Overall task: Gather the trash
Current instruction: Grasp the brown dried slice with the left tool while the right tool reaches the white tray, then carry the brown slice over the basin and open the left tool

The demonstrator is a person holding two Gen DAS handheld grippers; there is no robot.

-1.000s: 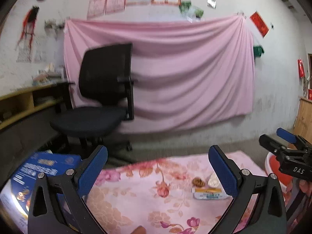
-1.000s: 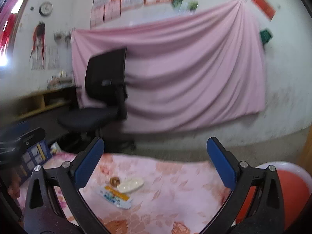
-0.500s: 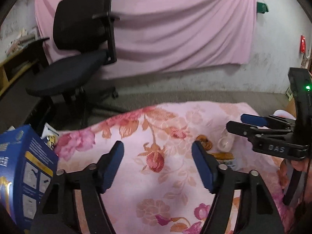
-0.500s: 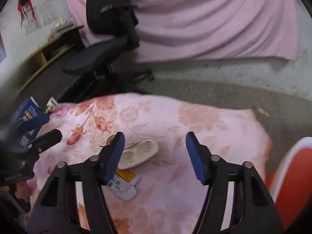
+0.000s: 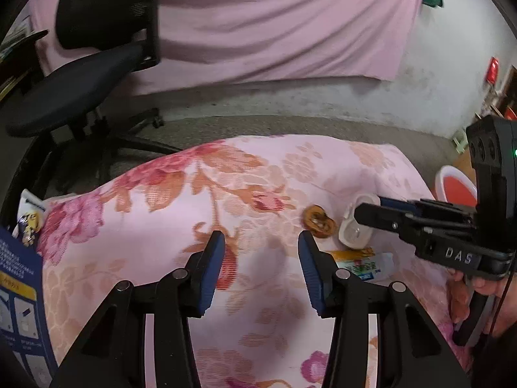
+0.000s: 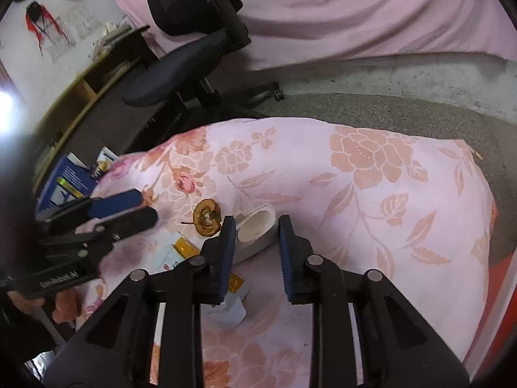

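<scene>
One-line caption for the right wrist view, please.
Right gripper, jaws just narrowed but gripping nothing, hovers at a white tray beside a dried apple slice and wrapper on a floral cloth.

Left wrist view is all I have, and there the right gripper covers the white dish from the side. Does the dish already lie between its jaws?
Observer: Yes. In the right wrist view the white dish lies between the jaws of the right gripper, which have just been closing. A thin gap seems to show on the dish's right side, so it is not gripped yet.
Operator: Is something inside the dish?
Observer: No, its hollow looks empty.
Operator: Is any trash hidden from me?
Observer: A white scrap lies under the right gripper, near the wrapper.
</scene>
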